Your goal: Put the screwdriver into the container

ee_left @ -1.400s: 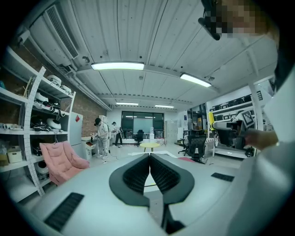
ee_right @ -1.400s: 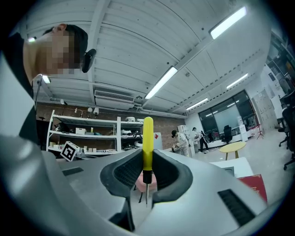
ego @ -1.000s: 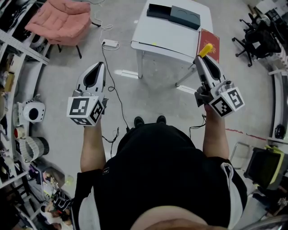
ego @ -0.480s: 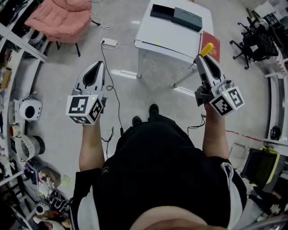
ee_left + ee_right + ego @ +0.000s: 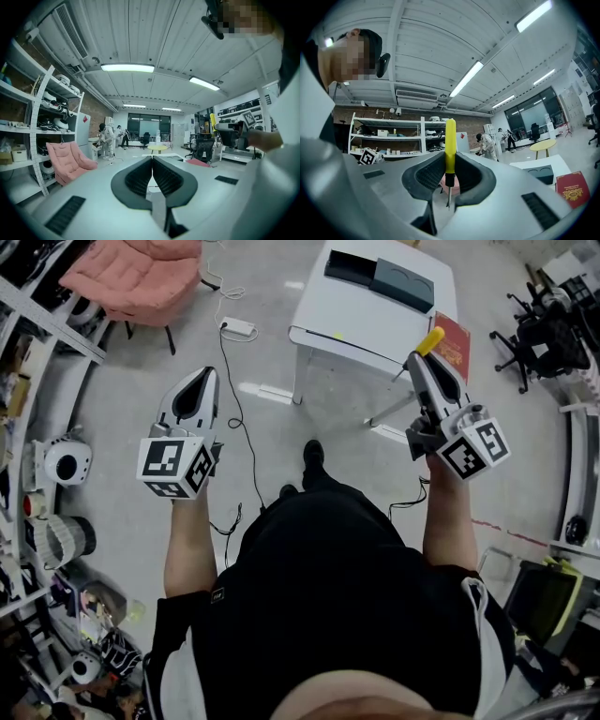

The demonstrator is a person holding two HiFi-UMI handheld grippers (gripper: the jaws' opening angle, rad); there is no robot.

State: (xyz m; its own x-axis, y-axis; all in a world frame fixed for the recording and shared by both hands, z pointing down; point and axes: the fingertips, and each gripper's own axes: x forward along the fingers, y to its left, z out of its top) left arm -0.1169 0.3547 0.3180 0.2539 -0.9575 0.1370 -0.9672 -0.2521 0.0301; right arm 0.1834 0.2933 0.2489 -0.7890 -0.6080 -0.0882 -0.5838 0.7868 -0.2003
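My right gripper (image 5: 424, 359) is shut on a yellow-handled screwdriver (image 5: 429, 341), held out in the air at the right of the head view. In the right gripper view the screwdriver (image 5: 450, 154) stands upright between the jaws, yellow handle up, black collar and metal tip pointing down. My left gripper (image 5: 202, 382) hangs in the air at the left, shut with nothing in it; its jaw tips (image 5: 152, 158) meet. A dark container (image 5: 379, 276) of two trays lies on the far part of the white table (image 5: 356, 320), ahead of both grippers.
A red booklet (image 5: 453, 337) lies past the table's right edge. A pink armchair (image 5: 131, 273) stands at far left, with shelving (image 5: 28, 474) along the left wall. A power strip (image 5: 237, 328) and cables lie on the floor. Black office chairs (image 5: 548, 329) stand at the right.
The person has stepped forward; the table and floor have shifted slightly in the head view. Both grippers keep the same pose, the right one still holding the screwdriver.
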